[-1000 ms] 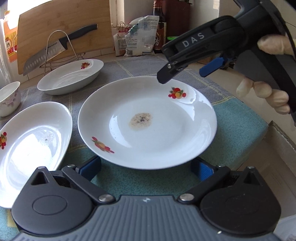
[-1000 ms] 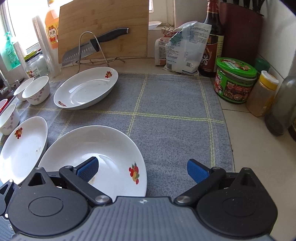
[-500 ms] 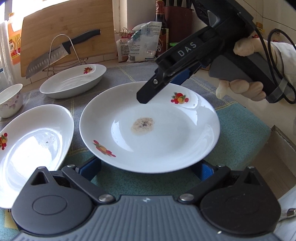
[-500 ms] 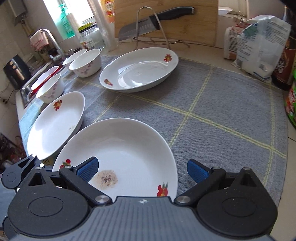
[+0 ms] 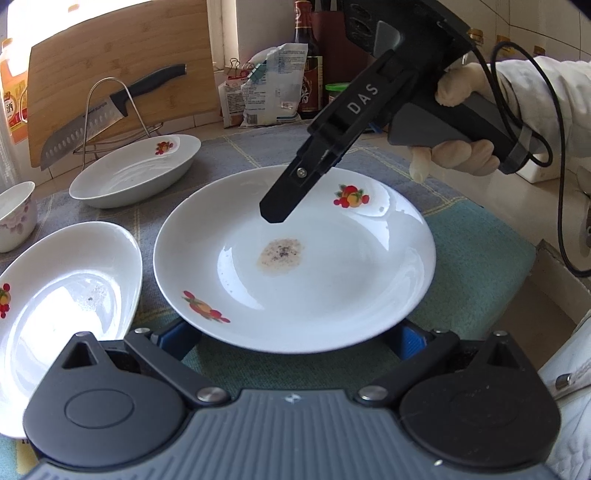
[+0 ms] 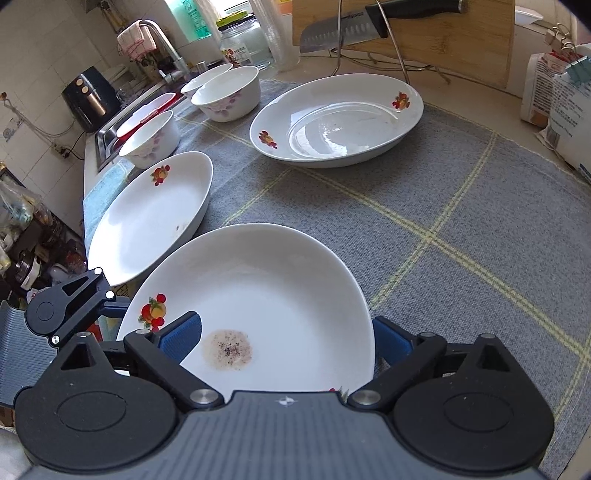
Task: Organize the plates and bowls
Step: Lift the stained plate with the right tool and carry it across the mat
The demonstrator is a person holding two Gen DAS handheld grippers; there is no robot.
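- In the left wrist view the round stained plate (image 5: pixel 295 258) fills the centre of the frame, resting on the grey checked cloth (image 5: pixel 236 147); a brownish speckled stain (image 5: pixel 281 251) sits in its middle.
- Our left gripper (image 5: pixel 293 338) stands wide, its blue pads either side of the plate's near rim at the lower centre; we cannot tell whether they touch it.
- Our right gripper (image 6: pixel 286 338) comes in from the upper right of that view, held by a gloved hand (image 5: pixel 458 147). Its jaws are closing, with the plate's rim between them: one blue pad over the dish, the other outside the rim.
- An oval plate (image 6: pixel 151 218) lies just left of the stained plate; another oval plate (image 6: pixel 336 118) lies in the upper middle of the right wrist view.
- Three bowls (image 6: pixel 227 92) stand at the upper left, near the sink (image 6: pixel 107 140).
- A knife (image 6: pixel 354 27) rests on a wire stand against a cutting board (image 6: pixel 443 44) along the top.
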